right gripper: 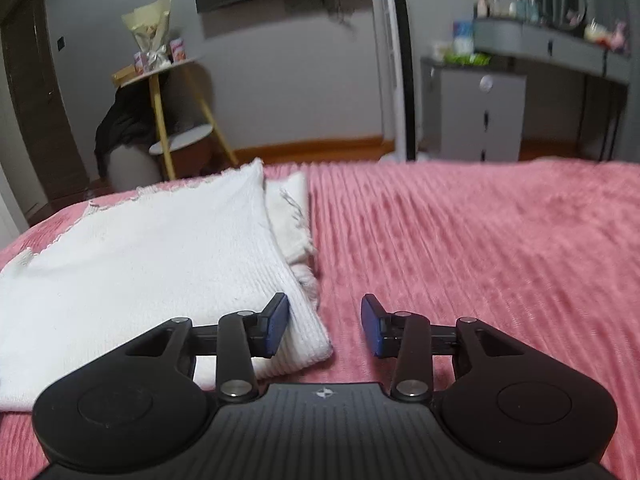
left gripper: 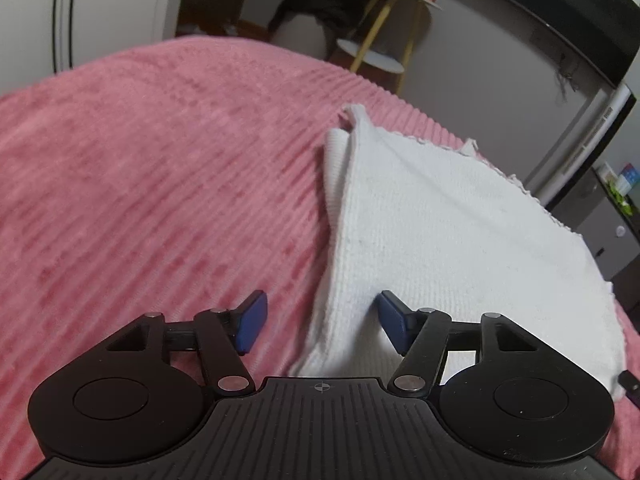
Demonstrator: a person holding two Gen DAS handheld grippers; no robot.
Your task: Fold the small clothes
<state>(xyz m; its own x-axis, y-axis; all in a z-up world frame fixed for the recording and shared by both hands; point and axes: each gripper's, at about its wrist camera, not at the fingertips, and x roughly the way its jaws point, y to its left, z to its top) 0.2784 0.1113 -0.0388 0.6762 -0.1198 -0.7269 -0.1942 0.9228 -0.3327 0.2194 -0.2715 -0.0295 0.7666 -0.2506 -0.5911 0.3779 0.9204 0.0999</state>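
Note:
A white knitted garment (left gripper: 448, 232) lies folded flat on the pink ribbed bedspread (left gripper: 160, 184). My left gripper (left gripper: 320, 320) is open and empty over the garment's near left edge, with its right blue pad (left gripper: 390, 320) above the cloth. In the right wrist view the same garment (right gripper: 140, 264) lies at the left, with a folded layer sticking out under its right edge. My right gripper (right gripper: 325, 326) is open and empty at the garment's near right corner, its left pad (right gripper: 277, 326) over the cloth and its right pad over the bedspread (right gripper: 480, 248).
A yellow-legged side table (right gripper: 176, 100) with boxes and a bouquet stands past the bed's far edge, next to dark clothes on a stool (right gripper: 124, 136). A white tower fan (right gripper: 396, 64), a grey cabinet (right gripper: 476, 112) and a dressing table (right gripper: 552, 44) stand at the far right.

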